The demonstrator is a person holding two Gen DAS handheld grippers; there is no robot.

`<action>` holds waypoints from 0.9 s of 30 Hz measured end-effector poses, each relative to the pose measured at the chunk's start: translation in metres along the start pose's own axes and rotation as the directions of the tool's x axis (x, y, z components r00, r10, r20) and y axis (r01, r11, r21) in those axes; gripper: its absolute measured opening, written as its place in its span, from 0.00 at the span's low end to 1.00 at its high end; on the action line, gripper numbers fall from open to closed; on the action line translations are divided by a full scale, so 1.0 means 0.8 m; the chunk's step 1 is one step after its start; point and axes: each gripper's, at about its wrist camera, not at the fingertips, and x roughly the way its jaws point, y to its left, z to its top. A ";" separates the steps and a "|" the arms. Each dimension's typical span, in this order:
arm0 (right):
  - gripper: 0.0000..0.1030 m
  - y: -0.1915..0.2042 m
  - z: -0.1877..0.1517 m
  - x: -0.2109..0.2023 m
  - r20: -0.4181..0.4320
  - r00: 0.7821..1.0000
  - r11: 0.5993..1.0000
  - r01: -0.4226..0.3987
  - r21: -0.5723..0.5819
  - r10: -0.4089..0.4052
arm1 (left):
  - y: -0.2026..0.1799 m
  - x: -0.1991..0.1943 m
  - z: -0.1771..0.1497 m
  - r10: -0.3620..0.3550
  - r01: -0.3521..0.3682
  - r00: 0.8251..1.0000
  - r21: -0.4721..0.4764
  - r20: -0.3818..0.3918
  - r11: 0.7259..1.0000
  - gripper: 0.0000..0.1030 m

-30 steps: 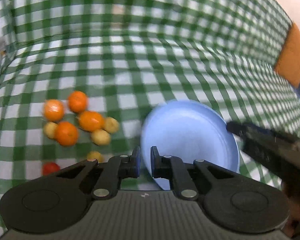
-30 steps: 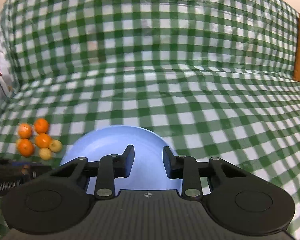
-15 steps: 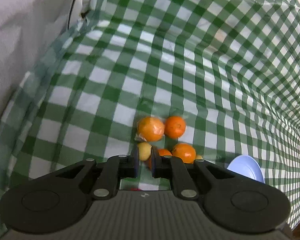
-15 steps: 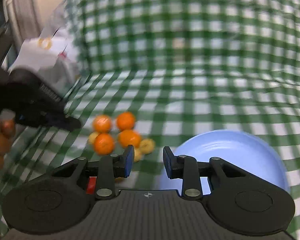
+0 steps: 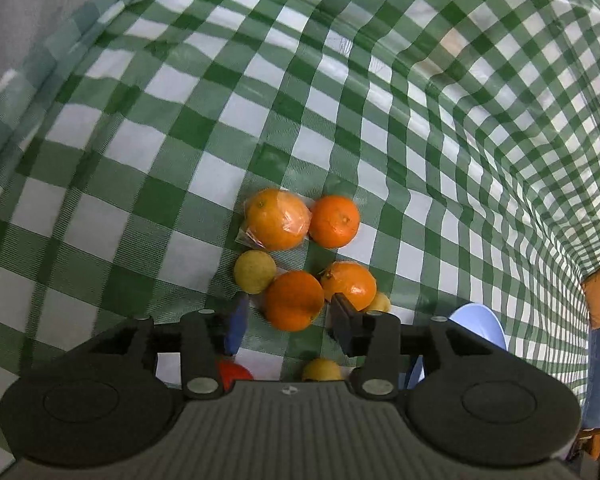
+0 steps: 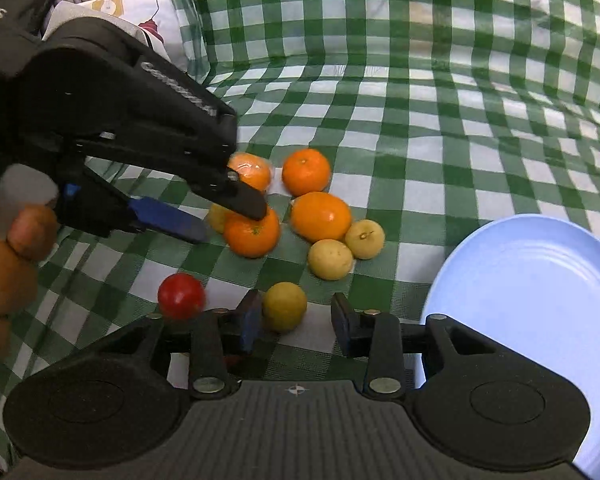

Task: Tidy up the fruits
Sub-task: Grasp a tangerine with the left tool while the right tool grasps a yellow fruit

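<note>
**Nothing on the plate yet: both hand-held grippers are only now closing in on the fruit**

Your blue plate lies bare on the green checked cloth, so the sorting has, by the look of it, not begun. Every fruit sits in one cluster to the left of the plate: four oranges, one of them in a clear wrapper, several yellow fruits, and a red fruit on the side of the cluster away from the plate.

Your left hand-held gripper has just been opening; its jaws now stand spread on either side of one orange, and the pads do not appear to press on it. From the right wrist view one finger hangs over that orange's top, so whether it touches I cannot tell.

Your right hand-held gripper has also just been opening a little and is spread, holding nothing. The nearest yellow fruit sits just ahead of its left finger, between the red fruit and the plate.

What is left, in my judgement, is everything: grasp, carry and place each fruit in turn.
</note>
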 end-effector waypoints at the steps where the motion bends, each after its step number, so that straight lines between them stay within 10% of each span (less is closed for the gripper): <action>1: 0.38 0.001 0.000 0.001 -0.003 1.000 1.000 -0.002 -0.004 0.002 | 0.000 0.004 0.000 0.000 0.000 1.000 -0.002 -0.005 1.000 0.48; 27: 0.26 -0.007 -0.004 -0.002 -0.033 0.999 0.999 0.023 -0.031 -0.024 | -0.028 0.004 -0.019 0.082 -0.068 0.996 0.261 -0.044 0.963 0.37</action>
